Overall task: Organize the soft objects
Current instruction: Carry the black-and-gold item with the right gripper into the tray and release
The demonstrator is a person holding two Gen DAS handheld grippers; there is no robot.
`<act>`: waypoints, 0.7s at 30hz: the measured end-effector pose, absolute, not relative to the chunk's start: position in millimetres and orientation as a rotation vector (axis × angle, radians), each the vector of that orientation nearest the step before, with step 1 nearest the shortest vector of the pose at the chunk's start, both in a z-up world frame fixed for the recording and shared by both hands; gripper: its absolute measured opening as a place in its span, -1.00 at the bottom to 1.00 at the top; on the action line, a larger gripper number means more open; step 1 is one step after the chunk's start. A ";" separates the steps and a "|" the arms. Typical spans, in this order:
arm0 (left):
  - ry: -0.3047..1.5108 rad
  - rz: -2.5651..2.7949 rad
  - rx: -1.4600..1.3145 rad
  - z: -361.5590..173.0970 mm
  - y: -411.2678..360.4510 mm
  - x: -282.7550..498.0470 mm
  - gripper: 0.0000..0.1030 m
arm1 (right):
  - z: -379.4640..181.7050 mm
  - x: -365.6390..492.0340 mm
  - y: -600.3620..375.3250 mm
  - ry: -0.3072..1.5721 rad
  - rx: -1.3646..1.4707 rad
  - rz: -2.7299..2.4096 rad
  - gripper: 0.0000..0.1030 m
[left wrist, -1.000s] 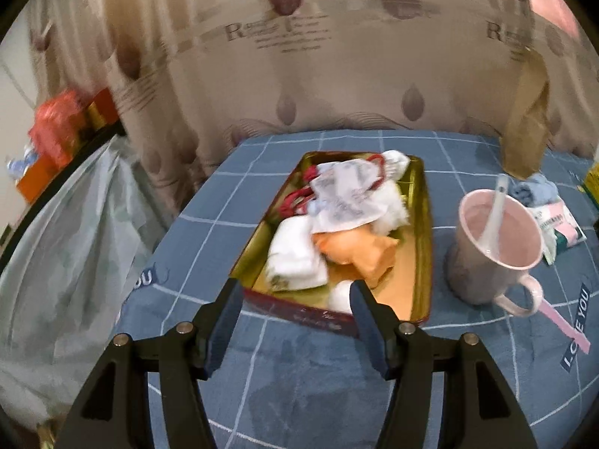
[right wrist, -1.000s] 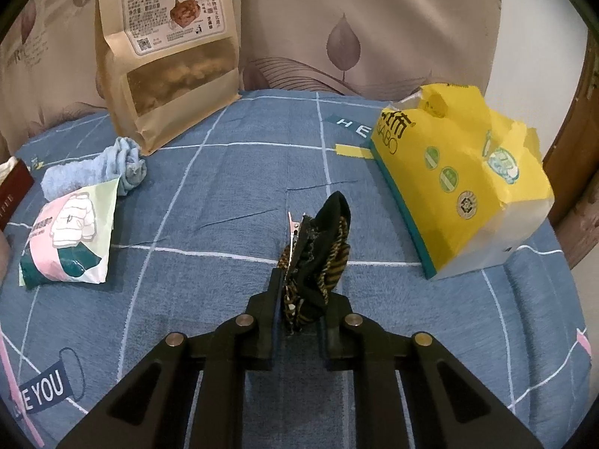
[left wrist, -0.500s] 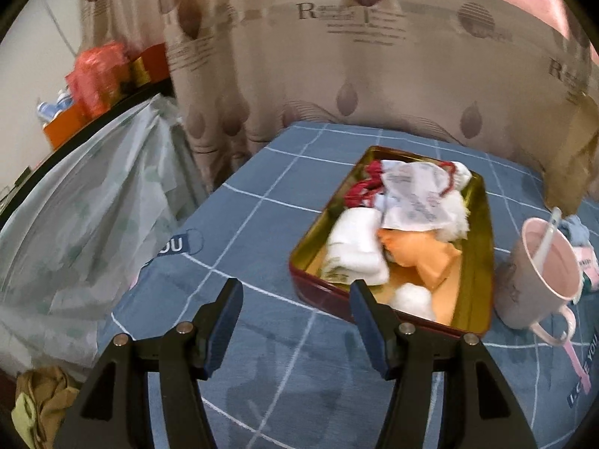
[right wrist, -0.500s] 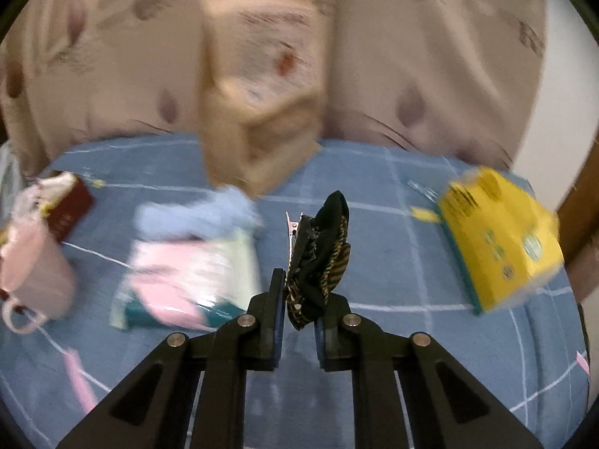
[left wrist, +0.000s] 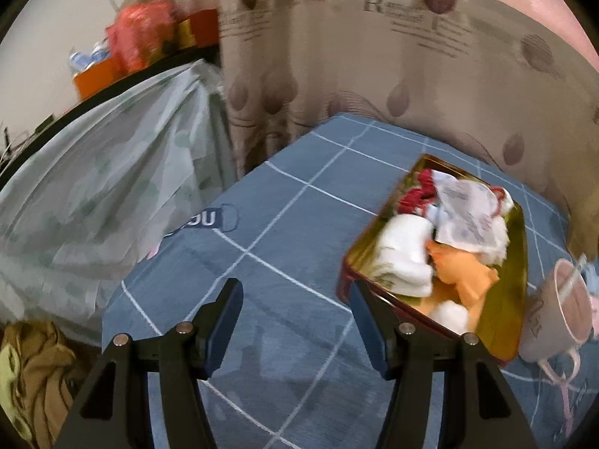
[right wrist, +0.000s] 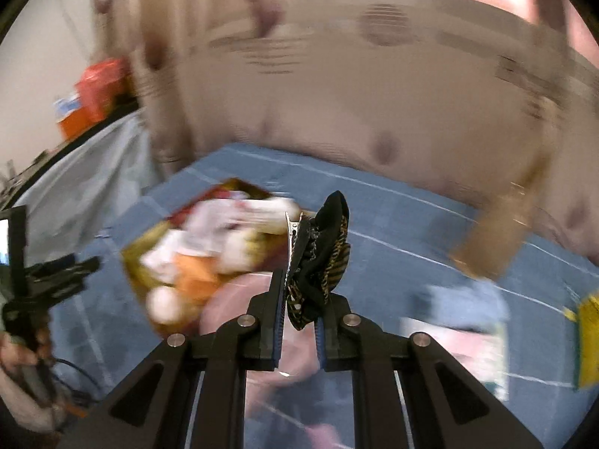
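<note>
The beige curtain [left wrist: 430,86] bears print starting with "R", the rest blurred. On the blue checked cloth [left wrist: 284,247] a shallow gold tin [left wrist: 518,262] holds white and orange soft bundles. The right gripper [right wrist: 297,318] pinches a black-and-gold fabric hair clip [right wrist: 322,258] above a pink mug [right wrist: 239,314]; the left gripper [left wrist: 292,318] stands apart, empty

I've got a dark hair bow [right wrist: 322,258], black w/ gold stripes and a silver clip along its left side, standing upright, lower end pinched betw. my right fingers [right wrist: 277,312], off the tabletop. The tin [left wrist: 518,262], gold inside w/ red outer wall, sits near the tabletop's far edge, not far from its far-left corner. It's packed w/ soft stuff: white rolled cloth [left wrist: 406,254], orange piece [left wrist: 462,277], white ball [left wrist: 449,312], red-trimmed item [left wrist: 415,191] at the far end, printed white pouch [left wrist: 468,217] on top.
</note>
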State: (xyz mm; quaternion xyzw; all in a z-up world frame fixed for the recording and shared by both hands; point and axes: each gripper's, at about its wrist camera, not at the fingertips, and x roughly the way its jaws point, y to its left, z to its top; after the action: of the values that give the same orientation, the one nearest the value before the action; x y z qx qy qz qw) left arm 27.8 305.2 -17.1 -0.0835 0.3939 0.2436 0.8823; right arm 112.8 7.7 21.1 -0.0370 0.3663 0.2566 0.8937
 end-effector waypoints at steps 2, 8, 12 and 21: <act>0.819 0.520 -0.186 -17.0 309.5 26.9 0.18 | 20.8 112.6 32.9 0.763 -0.096 0.576 -0.76; 0.828 0.527 -0.213 -17.8 316.0 24.6 0.18 | 5.2 121.8 101.1 0.820 -0.108 0.668 -0.76; 0.829 0.535 -0.231 -18.6 319.8 24.3 0.18 | -8.2 126.4 131.3 0.849 -0.142 0.692 -0.76; 0.846 0.544 -0.248 -22.2 323.6 27.1 0.18 | -36.2 147.3 166.7 0.909 -0.180 0.671 -0.76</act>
State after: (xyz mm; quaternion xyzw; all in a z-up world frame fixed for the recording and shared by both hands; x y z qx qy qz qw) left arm 27.1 323.6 -22.2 -0.1185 0.4043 0.2598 0.8689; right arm 147.3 166.7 -36.2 -0.0851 0.4301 0.3177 0.8407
